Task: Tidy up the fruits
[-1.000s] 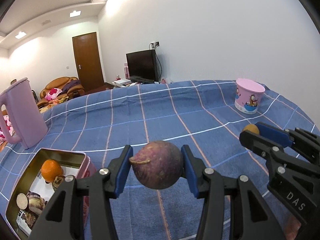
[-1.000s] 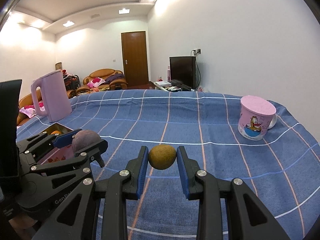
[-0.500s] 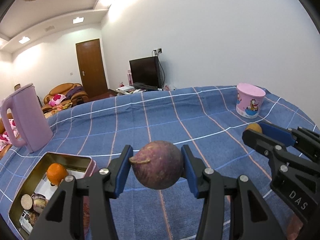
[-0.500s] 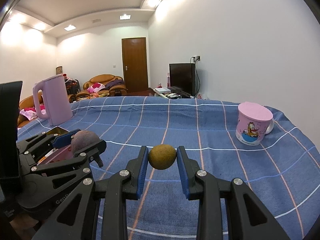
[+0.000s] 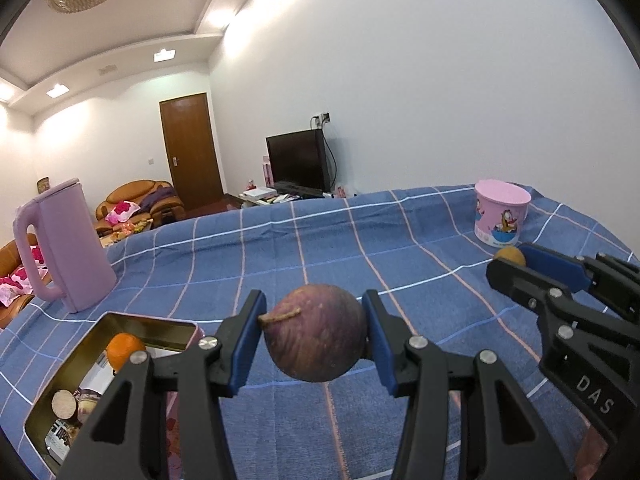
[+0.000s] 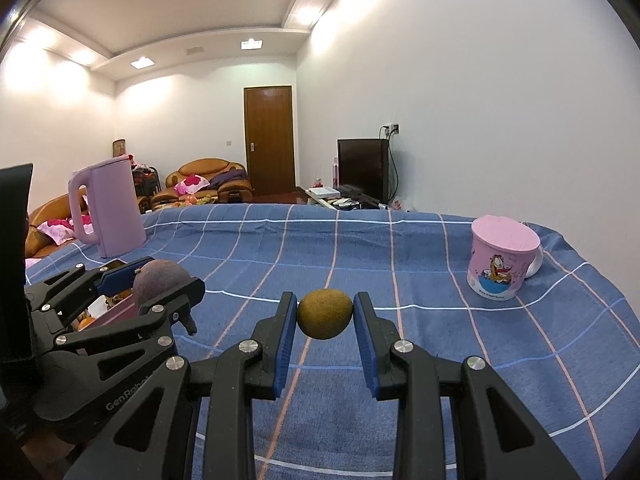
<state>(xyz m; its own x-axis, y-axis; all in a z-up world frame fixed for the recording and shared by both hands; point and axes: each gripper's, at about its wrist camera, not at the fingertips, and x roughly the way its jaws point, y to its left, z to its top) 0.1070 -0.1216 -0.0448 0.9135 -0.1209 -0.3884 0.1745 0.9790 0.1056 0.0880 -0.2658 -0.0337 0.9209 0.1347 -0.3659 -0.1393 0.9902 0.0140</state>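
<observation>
you're mid-carry: left hand-held gripper (image 5: 314, 338) pinches a fig (image 5: 316, 332), right hand-held gripper (image 6: 325, 318) pinches a kiwi (image 6: 325, 319). next, swing both left over the tin (image 5: 132, 320) and release.

Legible markings: two, both on gripper bodies.
You will read "DAS" on the right gripper (image 5: 514, 261) body, and "GenRob", cut off, on the left gripper (image 6: 160, 276) body.
</observation>
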